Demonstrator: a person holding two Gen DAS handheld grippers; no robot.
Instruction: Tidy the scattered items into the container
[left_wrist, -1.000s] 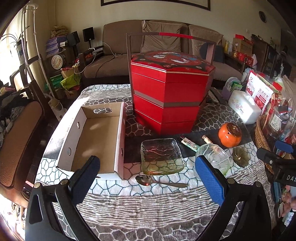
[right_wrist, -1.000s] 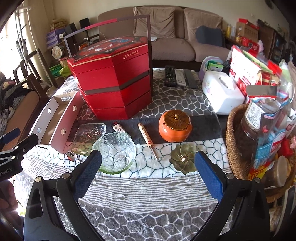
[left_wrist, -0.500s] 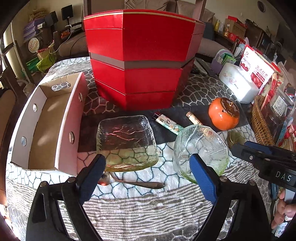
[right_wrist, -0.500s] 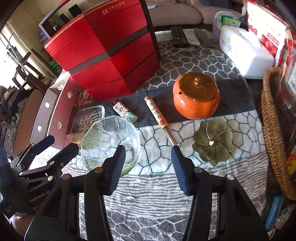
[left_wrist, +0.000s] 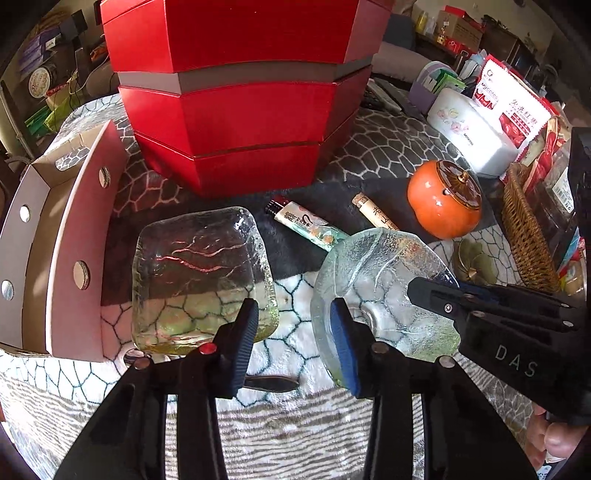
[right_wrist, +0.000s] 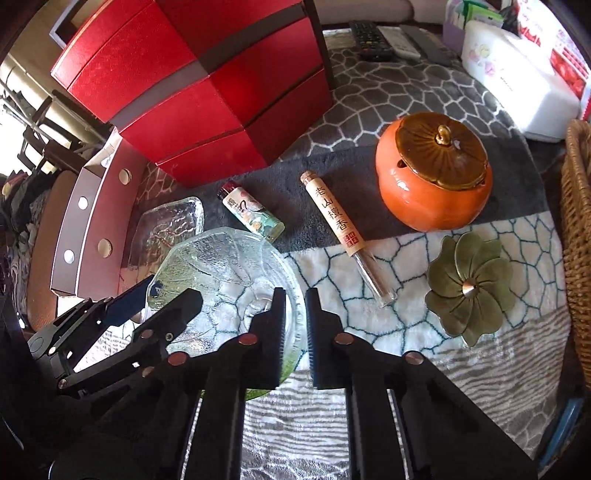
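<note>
A round clear glass bowl (left_wrist: 380, 273) (right_wrist: 221, 266) stands on the patterned cloth. My right gripper (right_wrist: 295, 325) straddles its right rim. Its jaws are closing and the pads sit against the glass. My left gripper (left_wrist: 293, 325) is over the bowl's left rim, one finger inside and one outside, above the corner of a square glass dish (left_wrist: 199, 266). Its jaws are closing with the rim between them, untouched. The open cardboard box (left_wrist: 74, 221) lies to the left. A lighter (right_wrist: 255, 218), an incense tube (right_wrist: 340, 221), an orange lidded jar (right_wrist: 432, 173), a green flower dish (right_wrist: 469, 291) and a spoon (left_wrist: 269, 384) lie around.
A tall red stacked box (left_wrist: 240, 92) stands right behind the items. A wicker basket (left_wrist: 524, 240) full of packets borders the right side. A white tissue box (left_wrist: 469, 136) and remote controls (right_wrist: 373, 37) sit at the back right. Chairs and a sofa surround the table.
Both grippers have come down close to the table. The right jaws went from wide to nearly closed around the bowl's right rim. The left jaws narrowed over its left rim.
</note>
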